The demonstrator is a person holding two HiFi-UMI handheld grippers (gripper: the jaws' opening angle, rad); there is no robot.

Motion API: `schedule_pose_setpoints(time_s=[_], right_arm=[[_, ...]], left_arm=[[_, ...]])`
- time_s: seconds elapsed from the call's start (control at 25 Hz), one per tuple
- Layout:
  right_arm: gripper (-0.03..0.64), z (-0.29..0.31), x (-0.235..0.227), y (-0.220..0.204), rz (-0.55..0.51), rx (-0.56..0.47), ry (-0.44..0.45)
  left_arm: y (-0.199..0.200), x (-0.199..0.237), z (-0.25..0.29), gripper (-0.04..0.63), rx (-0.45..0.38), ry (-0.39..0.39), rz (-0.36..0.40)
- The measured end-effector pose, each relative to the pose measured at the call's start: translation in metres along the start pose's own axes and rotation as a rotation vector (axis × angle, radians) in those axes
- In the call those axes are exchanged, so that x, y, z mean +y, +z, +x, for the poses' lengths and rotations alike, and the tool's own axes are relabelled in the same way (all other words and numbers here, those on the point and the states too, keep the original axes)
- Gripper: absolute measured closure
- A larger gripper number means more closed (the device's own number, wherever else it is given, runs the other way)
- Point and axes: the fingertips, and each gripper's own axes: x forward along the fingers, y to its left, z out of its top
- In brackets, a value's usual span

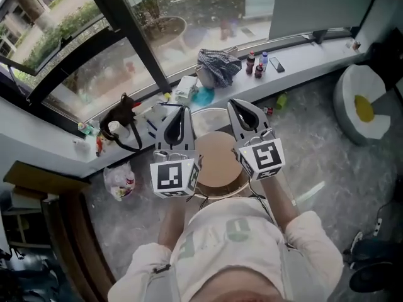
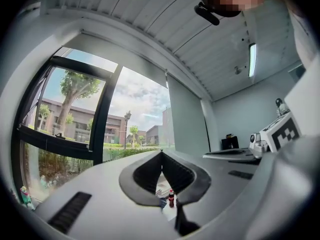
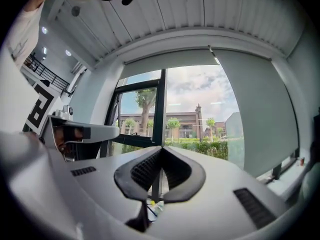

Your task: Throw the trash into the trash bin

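Observation:
I hold both grippers up side by side, pointing at the window. My left gripper (image 1: pixel 182 111) (image 2: pixel 161 153) is shut, its ribbed pads meeting with nothing between them. My right gripper (image 1: pixel 234 104) (image 3: pixel 161 149) is shut and empty too. Under them stands a round brown top (image 1: pixel 217 159), and behind it a white round rim (image 1: pixel 203 113) that may be the trash bin. Loose litter lies along the window sill (image 1: pixel 302 55): a teal wrapper (image 1: pixel 203 97), small bottles (image 1: pixel 254 61) and a crumpled grey cloth (image 1: pixel 218 65). One dark bottle (image 2: pixel 171 198) shows below the left jaws.
A plastic bag with rubbish (image 1: pixel 119 181) lies on the floor at the left, and a green piece (image 1: pixel 281 99) on the floor at the right. A black bag (image 1: pixel 123 119) sits on the sill. A white and yellow cushion seat (image 1: pixel 364 106) stands at the right, dark furniture (image 1: pixel 38 231) at the left.

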Motion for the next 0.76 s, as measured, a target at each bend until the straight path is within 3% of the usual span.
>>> schedule_pose_setpoints(time_s=[0.76], right_arm=[[0.603, 0.014, 0.053, 0.005, -0.067, 0.002, 0.126]], left_arm=[[-0.008, 0.037, -0.022, 0.583, -0.016, 0.062, -0.060]])
